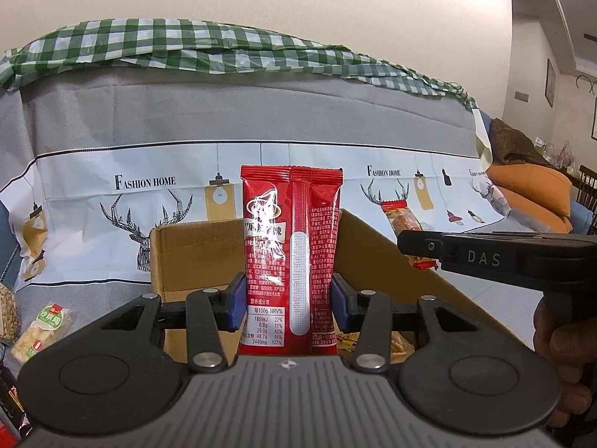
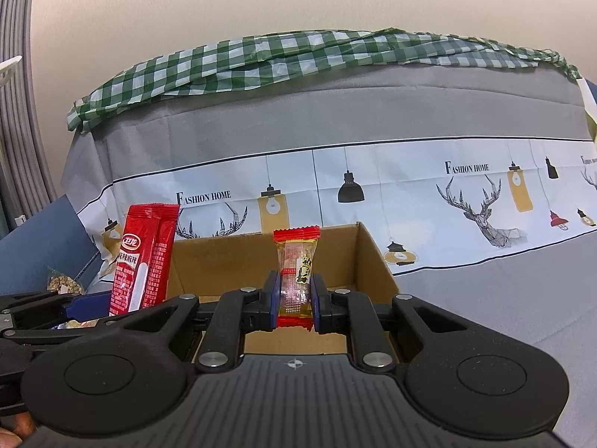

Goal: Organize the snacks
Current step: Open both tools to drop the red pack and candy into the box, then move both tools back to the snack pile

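Note:
My left gripper (image 1: pixel 289 296) is shut on a tall red snack packet (image 1: pixel 291 257), held upright above the open cardboard box (image 1: pixel 194 257). The same packet shows at the left of the right wrist view (image 2: pixel 143 261). My right gripper (image 2: pixel 294 296) is shut on a small clear snack with red ends (image 2: pixel 296 272), held upright over the box (image 2: pixel 373 261). That snack also shows in the left wrist view (image 1: pixel 405 224), at the tip of the right gripper. Several snacks lie in the box bottom (image 1: pixel 373 341).
A sofa draped in a grey and white "Fashion Home" cloth (image 1: pixel 149 119) stands behind the box, with a green checked cloth (image 1: pixel 186 44) on top. Loose snack packs (image 1: pixel 41 326) lie at the left. An orange cushion (image 1: pixel 530 190) sits at the far right.

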`<state>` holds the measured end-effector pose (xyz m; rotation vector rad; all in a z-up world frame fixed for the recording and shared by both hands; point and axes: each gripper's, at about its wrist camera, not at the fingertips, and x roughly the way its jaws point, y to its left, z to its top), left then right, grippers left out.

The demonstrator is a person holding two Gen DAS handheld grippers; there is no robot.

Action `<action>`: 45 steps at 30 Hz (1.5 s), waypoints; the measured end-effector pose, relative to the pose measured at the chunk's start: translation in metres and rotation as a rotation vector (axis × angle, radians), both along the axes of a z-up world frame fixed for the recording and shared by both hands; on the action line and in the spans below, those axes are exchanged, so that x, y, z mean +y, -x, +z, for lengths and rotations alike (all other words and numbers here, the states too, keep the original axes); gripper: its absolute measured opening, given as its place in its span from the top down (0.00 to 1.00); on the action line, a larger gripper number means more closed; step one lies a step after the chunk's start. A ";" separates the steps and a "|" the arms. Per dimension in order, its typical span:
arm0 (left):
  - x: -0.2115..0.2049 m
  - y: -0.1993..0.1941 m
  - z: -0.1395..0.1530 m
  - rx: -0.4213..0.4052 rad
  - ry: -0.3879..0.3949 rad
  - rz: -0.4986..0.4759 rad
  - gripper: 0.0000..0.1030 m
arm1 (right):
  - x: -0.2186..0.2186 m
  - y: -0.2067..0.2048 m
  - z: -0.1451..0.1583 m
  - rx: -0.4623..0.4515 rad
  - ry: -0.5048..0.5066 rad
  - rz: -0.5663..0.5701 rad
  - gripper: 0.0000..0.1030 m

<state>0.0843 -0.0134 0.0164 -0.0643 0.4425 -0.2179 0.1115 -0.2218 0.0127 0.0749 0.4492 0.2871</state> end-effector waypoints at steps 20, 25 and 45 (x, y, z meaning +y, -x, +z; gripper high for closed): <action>0.006 0.003 0.007 -0.038 0.066 0.004 0.36 | -0.002 0.003 -0.001 -0.032 0.016 -0.020 0.40; 0.013 0.003 0.008 -0.048 0.064 0.028 0.36 | 0.001 0.004 0.000 -0.052 0.011 -0.037 0.36; 0.075 0.045 0.017 0.033 0.026 -0.111 0.46 | 0.059 0.026 -0.006 -0.034 -0.011 -0.014 0.14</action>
